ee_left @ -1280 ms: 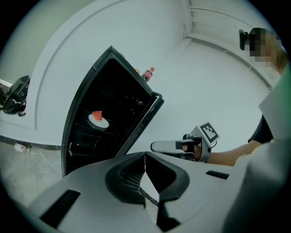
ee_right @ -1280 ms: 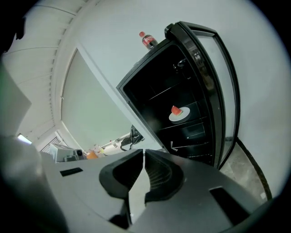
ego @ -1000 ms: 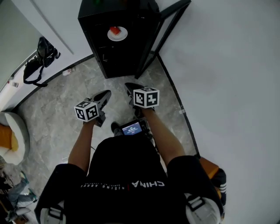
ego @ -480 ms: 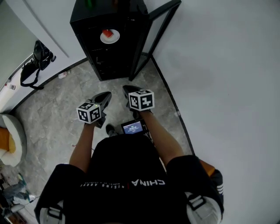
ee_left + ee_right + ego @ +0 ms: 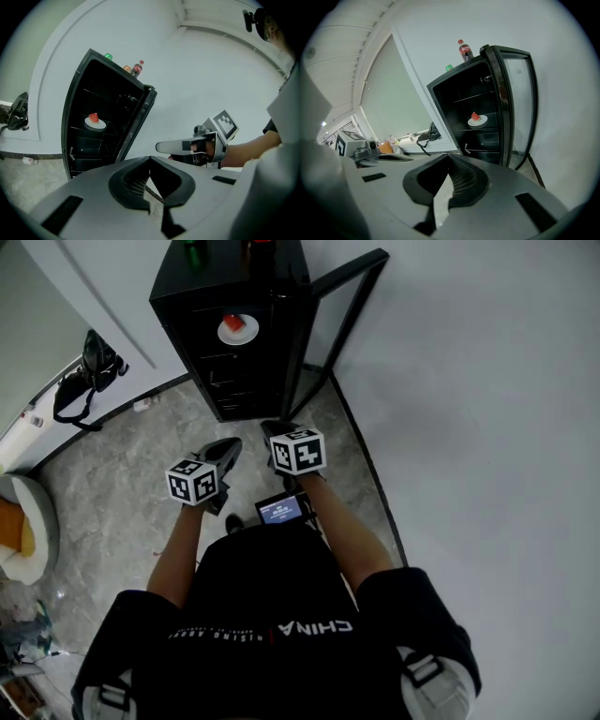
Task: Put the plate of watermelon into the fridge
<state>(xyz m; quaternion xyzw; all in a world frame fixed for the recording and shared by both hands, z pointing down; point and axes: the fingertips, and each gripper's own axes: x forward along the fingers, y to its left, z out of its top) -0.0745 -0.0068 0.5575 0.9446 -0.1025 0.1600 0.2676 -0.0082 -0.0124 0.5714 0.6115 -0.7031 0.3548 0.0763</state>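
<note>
Grey stone floor [image 5: 122, 474], black fridge [image 5: 272, 343] with its door [image 5: 334, 320] open, plate of watermelon [image 5: 238, 327] unchanged on its shelf. Left gripper [image 5: 223, 451] and right gripper [image 5: 277, 432] stay back, both claws closed, empty.

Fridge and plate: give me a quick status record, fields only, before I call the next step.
fridge: black, upright, against the white wall
door: open, swung out on the right in the head view
plate of watermelon: on a shelf inside the fridge, one red slice on a white plate
left gripper: jaws together, holding nothing
right gripper: jaws together, holding nothing
on top of fridge: cola bottle, small green object
task state: plate already inside, door not yet closed
</note>
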